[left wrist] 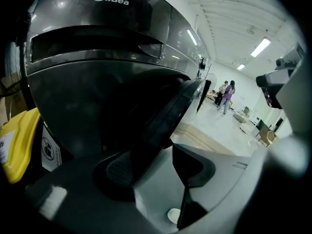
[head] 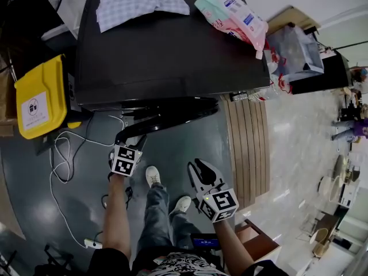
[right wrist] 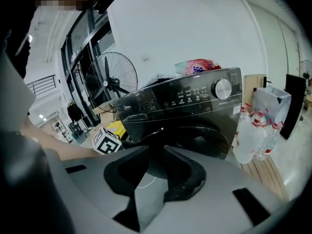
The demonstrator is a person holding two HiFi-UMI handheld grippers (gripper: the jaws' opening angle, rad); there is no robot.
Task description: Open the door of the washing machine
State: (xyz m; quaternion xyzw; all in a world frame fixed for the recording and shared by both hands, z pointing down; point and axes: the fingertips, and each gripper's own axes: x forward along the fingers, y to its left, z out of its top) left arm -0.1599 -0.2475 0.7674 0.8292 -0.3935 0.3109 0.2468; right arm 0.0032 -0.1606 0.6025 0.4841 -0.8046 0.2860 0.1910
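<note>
A dark Midea washing machine (head: 167, 45) stands in front of me, seen from above in the head view. Its round door (head: 172, 115) hangs ajar, swung a little out from the front. My left gripper (head: 127, 135) is at the door's free edge. In the left gripper view that dark edge (left wrist: 170, 116) runs between the jaws and lies over the left pad (left wrist: 117, 169), while a pale gap separates it from the right finger (left wrist: 195, 165). My right gripper (head: 196, 167) hovers lower right, away from the machine (right wrist: 190, 106), open with nothing between its jaws.
A checked cloth (head: 138, 2) and a pink packet (head: 233, 13) lie on the machine's top. A yellow container (head: 40, 96) stands at its left, and a white cable (head: 60, 160) trails on the floor. A wooden pallet (head: 247, 137) and bagged bottles (head: 293, 50) sit at the right. My shoes (head: 152, 176) are below.
</note>
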